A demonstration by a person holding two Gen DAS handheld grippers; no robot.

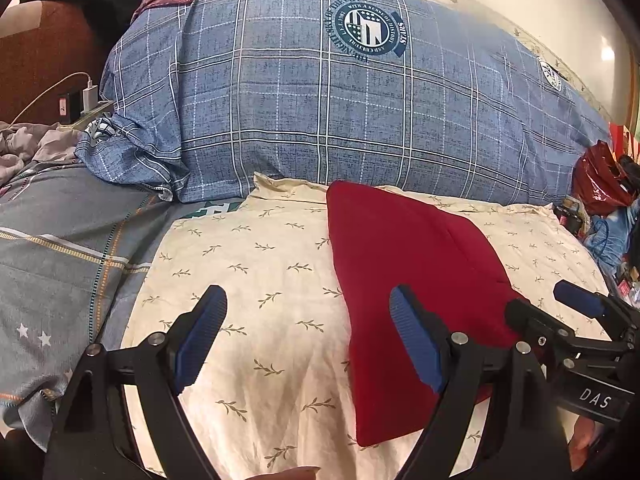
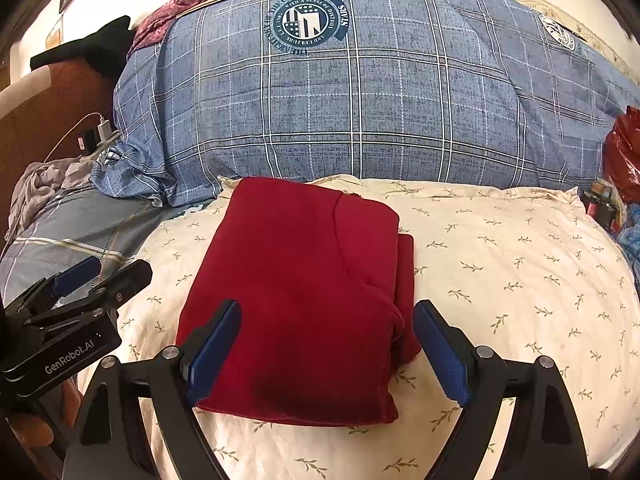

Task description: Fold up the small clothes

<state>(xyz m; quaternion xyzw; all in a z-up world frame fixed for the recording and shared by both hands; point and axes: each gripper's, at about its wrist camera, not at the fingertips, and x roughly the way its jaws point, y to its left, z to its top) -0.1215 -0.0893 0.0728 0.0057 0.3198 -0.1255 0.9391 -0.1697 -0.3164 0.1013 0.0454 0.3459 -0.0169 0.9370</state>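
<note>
Right claw [image 2: 326, 350]: jaws spread wide, nothing pinched. It hangs just above the near edge of the red garment [image 2: 304, 292], blue pads either side of the cloth, no visible contact.

Left claw [image 1: 308, 340]: also spread, empty. It sits over the cream leaf-print pillow [image 1: 256, 280], its right finger over the garment's left edge.

The garment is already folded into a compact rectangle on the pillow. A lower layer sticks out past the right edge and the near right corner looks bunched, so the fold isn't square. Judgement: this piece is essentially done, only tidying or moving is left.

Risks from here:
- The pillow is soft and domed. Pressing down to smooth could sink the stack and let the layers slide apart.
- Pinching only the top layer at the near edge would peel the fold open on lift.
- The two claws are close together. Reaching across for the right-hand overhang could knock them together.

Behind: a blue plaid duvet [image 2: 360, 92] bunched just beyond the pillow. Pushing the garment away would jam it against that. A red plastic bag [image 2: 624, 152] sits far right, well apart.
</note>
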